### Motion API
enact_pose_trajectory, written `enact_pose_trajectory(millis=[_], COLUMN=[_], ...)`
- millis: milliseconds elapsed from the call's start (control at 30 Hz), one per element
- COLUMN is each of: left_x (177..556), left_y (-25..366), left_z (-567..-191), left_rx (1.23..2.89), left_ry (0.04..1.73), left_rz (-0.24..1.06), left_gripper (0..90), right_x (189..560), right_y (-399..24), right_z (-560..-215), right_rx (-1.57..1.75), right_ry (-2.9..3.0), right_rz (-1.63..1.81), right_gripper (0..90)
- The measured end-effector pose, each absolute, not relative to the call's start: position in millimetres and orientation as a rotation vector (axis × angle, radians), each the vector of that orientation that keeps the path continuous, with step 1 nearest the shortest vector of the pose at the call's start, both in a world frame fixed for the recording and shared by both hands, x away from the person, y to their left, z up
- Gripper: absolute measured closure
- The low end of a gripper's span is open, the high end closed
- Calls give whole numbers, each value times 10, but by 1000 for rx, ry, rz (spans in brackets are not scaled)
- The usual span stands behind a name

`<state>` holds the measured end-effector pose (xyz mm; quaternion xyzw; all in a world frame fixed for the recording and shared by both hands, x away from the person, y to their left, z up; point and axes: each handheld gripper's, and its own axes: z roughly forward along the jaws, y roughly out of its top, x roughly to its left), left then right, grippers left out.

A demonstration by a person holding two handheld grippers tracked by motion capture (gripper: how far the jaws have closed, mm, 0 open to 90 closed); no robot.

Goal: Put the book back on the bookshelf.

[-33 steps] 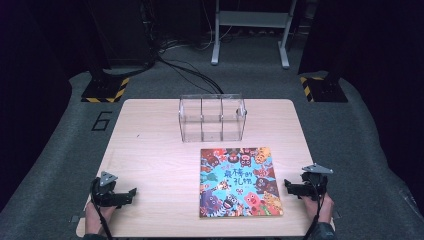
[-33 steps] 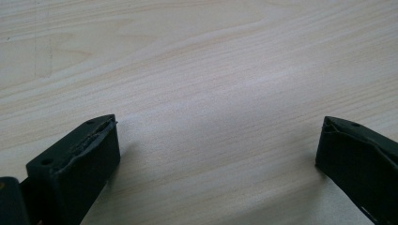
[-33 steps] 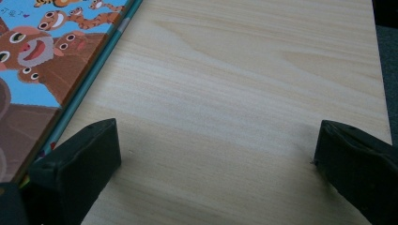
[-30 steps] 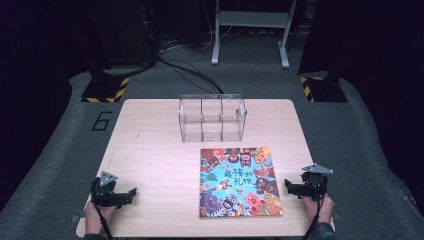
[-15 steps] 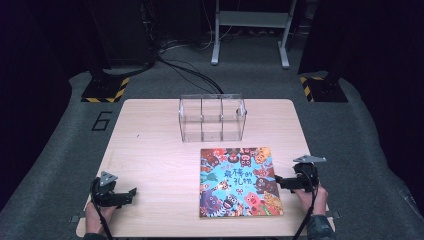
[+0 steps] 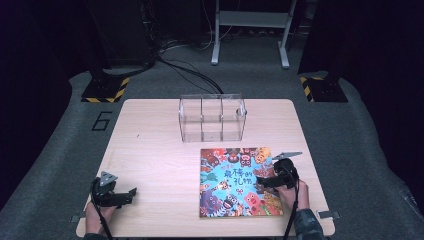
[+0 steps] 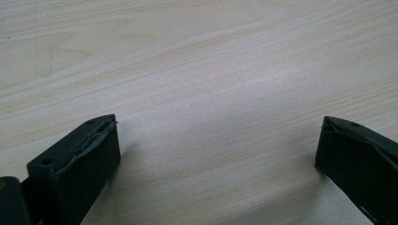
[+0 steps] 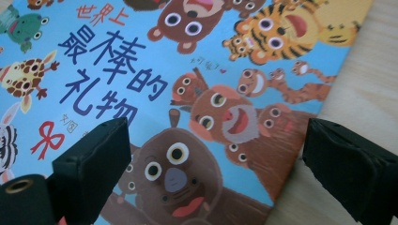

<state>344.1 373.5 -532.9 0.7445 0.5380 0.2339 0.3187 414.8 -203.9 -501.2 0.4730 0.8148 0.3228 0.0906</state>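
A colourful picture book (image 6: 235, 181) lies flat on the front right of the wooden table (image 6: 150, 155), its cover full of cartoon animals and blue lettering. My right gripper (image 6: 260, 181) is open, low over the book's right side, pointing left. In the right gripper view the book (image 8: 187, 84) lies under the two spread jaws of the right gripper (image 8: 216, 159), its right edge and a strip of bare wood between them. My left gripper (image 6: 129, 196) rests open near the front left corner, pointing right. The left gripper (image 7: 218, 150) has bare wood between its jaws.
A clear plastic box (image 6: 212, 117) with three compartments stands at the back middle of the table, just behind the book. Dark floor with cables, stand bases marked in yellow and black stripes, and a metal frame (image 6: 250, 30) surround the table.
My right gripper has moved left from the table's right edge onto the right side of the book. The left gripper has stayed where it was.
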Motion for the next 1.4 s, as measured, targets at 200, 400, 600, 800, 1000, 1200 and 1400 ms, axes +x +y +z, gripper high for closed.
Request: enact_pose_trajectory(millis=[200, 400, 600, 800, 1000, 1200, 1400], left_x=[3441, 3436, 3437, 3437, 3433, 3424, 3428], left_y=[3733, 3728, 3728, 3727, 3720, 3684, 3543], left_z=[-5330, -5330, -5330, -5328, -5327, -5305, -5218], left_rx=[1953, 1951, 1952, 1952, 1946, 1975, 1975], left_ry=[1417, 1423, 1424, 1426, 1433, 1422, 1429], left_rz=[616, 622, 620, 621, 624, 629, 623], left_gripper=[2, 2, 1, 1, 4, 14, 49], right_x=[4121, 4086, 4028, 3994, 3973, 3986, 3999], right_y=[-2026, -2048, -2077, -2051, -1939, -1873, -1781], right_z=[-5028, -5058, -5063, -5084, -5088, -5085, -5090], right_rx=[1453, 1475, 1498, 1487, 1461, 1422, 1410], right_ry=[2400, 2380, 2361, 2339, 2362, 2396, 2400], right_rz=[910, 902, 908, 963, 978, 973, 986], right_gripper=[148, 210, 254, 294, 302, 303, 305])
